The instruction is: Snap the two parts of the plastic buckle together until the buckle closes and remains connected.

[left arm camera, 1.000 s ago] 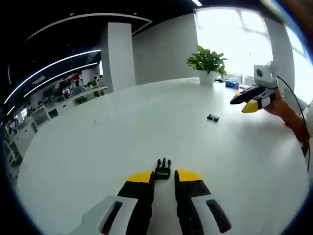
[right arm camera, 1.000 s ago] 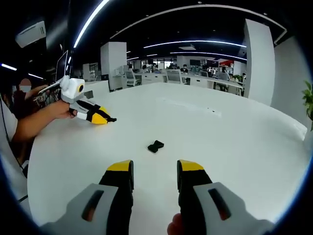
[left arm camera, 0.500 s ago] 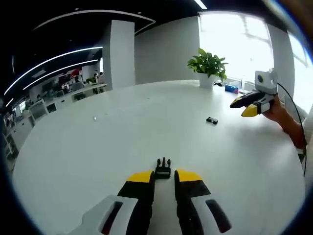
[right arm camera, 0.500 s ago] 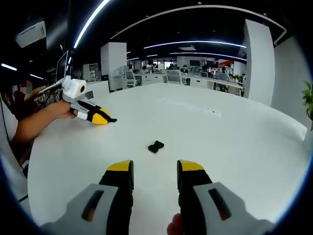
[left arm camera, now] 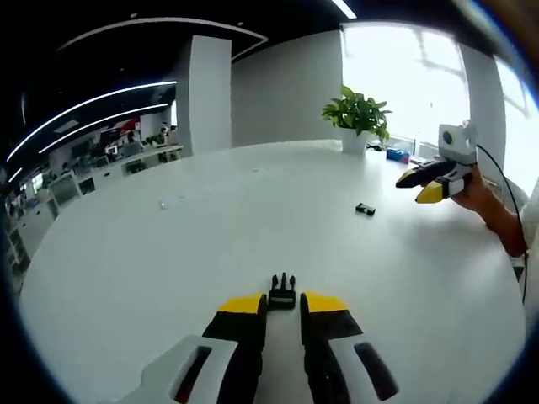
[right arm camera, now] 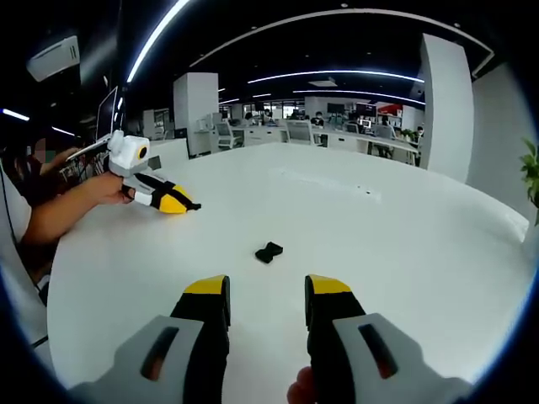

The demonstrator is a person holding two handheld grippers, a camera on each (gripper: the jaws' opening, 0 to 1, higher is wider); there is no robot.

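Setting: a broad white desk [left arm camera: 210,219] in an open office; a potted plant [left arm camera: 357,111] stands at the desk's far edge, upper right of the left gripper view.
Left tongs [left arm camera: 282,305]: at the bottom centre of the left gripper view, jaws close together with a narrow gap between them. The pronged buckle half [left arm camera: 282,290] sits at their tips, prongs pointing away. Whether the jaws actually pinch it cannot be told from this angle.
Left tongs, seen from the other side [right arm camera: 177,203]: upper left of the right gripper view, raised off the desk, with a small dark shape at the tips that is probably the same half.
Right tongs [right arm camera: 266,296]: bottom centre of the right gripper view, jaws spread and holding nothing; they also appear at the right of the left gripper view, held above the desk.
Socket buckle half [right arm camera: 269,251]: lying loose on the desk, just beyond the right tongs' tips, middle of the frame; in the left gripper view it is the small dark piece right of centre.
Step in hand (judgement): picking up the loose half with the right tongs.
Doing it well (judgement): lower the spread jaws so they straddle the piece, grip its flat sides rather than its open mouth, then line that mouth up squarely with the prongs before pressing.
Risk (judgement): a skewed grip may let the small piece twist or slide on the smooth desk.
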